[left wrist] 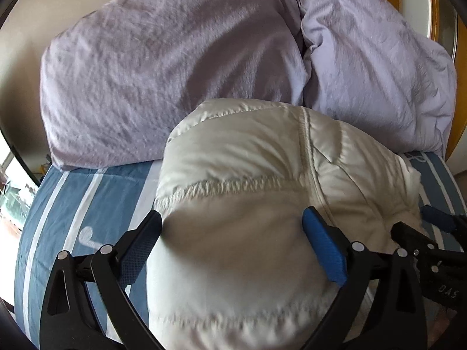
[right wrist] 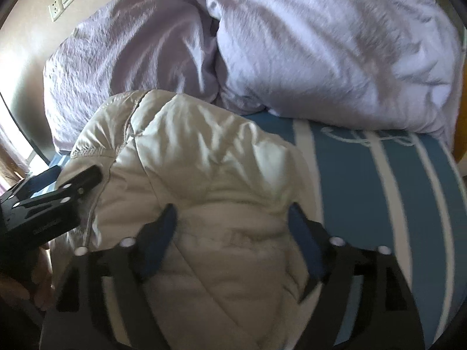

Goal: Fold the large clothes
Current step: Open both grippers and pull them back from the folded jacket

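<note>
A cream padded jacket [left wrist: 248, 175] lies bunched up on the blue striped bed sheet [left wrist: 87, 204]. My left gripper [left wrist: 233, 224] hovers over its near part with the jaws wide apart, one blue pad [left wrist: 324, 250] resting on the fabric and the other at the jacket's left edge. In the right wrist view the same jacket [right wrist: 189, 160] fills the middle. My right gripper [right wrist: 232, 214] stands open over it, its pads on either side of a puffy bulge and not pressing it. Each gripper shows in the other's view, the right gripper [left wrist: 432, 227] beside the left gripper [right wrist: 78, 186].
A lilac pillow [left wrist: 163, 81] and a crumpled pale lilac duvet [left wrist: 373, 73] lie piled at the far end of the bed, touching the jacket's far edge. Bare striped sheet [right wrist: 379, 204] lies to the jacket's right. A wall with sockets [right wrist: 62, 0] stands behind.
</note>
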Demonstrator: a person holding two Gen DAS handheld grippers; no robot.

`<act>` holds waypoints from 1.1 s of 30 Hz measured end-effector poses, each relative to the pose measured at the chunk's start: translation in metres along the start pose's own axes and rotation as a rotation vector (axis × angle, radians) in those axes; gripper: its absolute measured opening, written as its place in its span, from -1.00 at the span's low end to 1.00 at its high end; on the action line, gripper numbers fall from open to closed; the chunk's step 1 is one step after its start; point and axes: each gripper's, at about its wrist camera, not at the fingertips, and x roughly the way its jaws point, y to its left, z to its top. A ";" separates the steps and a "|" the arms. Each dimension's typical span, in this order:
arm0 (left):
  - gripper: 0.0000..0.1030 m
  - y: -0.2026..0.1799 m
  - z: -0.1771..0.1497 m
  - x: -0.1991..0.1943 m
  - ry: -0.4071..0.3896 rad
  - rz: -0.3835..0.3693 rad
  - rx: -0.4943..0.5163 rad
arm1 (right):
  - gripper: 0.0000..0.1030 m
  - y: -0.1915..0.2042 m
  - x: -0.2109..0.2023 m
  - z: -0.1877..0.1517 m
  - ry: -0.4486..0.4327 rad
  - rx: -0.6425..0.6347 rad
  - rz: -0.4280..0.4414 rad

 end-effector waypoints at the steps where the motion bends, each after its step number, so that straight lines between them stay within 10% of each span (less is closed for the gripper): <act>1: 0.93 0.001 -0.003 -0.007 -0.005 -0.003 -0.004 | 0.76 0.000 -0.006 -0.002 -0.001 0.004 -0.007; 33: 0.96 0.041 -0.119 -0.161 0.032 -0.184 -0.096 | 0.96 0.030 -0.162 -0.134 0.067 0.045 0.046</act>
